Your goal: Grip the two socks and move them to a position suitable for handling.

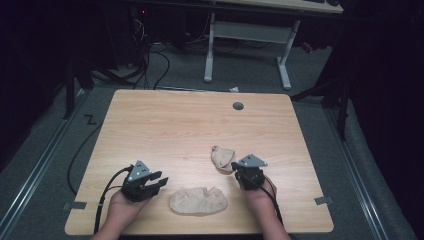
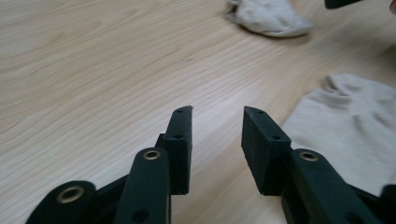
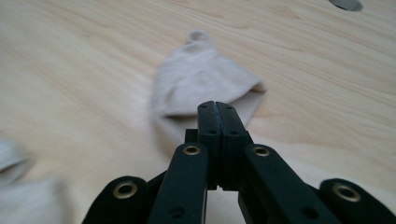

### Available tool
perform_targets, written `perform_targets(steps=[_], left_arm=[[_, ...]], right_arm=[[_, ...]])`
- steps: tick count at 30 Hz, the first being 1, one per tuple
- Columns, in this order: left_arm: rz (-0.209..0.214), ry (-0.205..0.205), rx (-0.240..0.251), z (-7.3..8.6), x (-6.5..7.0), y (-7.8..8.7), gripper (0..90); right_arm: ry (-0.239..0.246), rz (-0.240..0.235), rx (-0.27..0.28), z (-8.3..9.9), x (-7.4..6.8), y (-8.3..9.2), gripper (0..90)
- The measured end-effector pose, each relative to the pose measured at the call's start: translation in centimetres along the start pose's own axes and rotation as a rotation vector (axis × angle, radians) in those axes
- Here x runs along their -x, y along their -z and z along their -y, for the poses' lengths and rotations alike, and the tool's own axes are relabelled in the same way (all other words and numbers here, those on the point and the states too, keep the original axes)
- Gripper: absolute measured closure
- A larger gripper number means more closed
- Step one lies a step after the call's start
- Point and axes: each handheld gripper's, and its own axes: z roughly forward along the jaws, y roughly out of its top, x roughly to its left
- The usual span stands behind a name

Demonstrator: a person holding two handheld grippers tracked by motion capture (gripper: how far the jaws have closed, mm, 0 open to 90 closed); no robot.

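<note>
Here, left gripper (image 1: 159,181) fingers apart beside flat sock (image 1: 198,201), right gripper (image 1: 241,172) fingers together at crumpled sock (image 1: 222,157) edge.

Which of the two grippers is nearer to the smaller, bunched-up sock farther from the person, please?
The right. The right gripper sits right at the near edge of the smaller sock, jaws shut. The left gripper is well off to the sock's left and nearer the person, jaws open, beside the flat sock.

Both grippers, the left gripper (image 1: 159,183) and the right gripper (image 1: 239,170), are showing black jaws with brass-ringed holes, grey three-cornered plates on top, and black cables trailing back over bare forearms.
</note>
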Motion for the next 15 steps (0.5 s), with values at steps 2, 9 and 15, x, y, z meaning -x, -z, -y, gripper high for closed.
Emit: perform_targets(steps=[2,9,15], left_arm=[[-0.006,0.026,-0.015,0.3,-0.8,-0.3,62.6],[0.003,0.042,0.003,0.5,-1.2,0.1,60.3],[0.02,0.025,0.012,0.3,-0.3,0.1,60.1]], right_arm=[[-0.005,0.013,-0.038,-0.4,0.6,-1.3,90.0],[0.058,-0.015,-0.102,0.7,-0.9,-2.3,89.9],[0.111,-0.108,-0.07,1.7,-4.3,-0.9,89.4]])
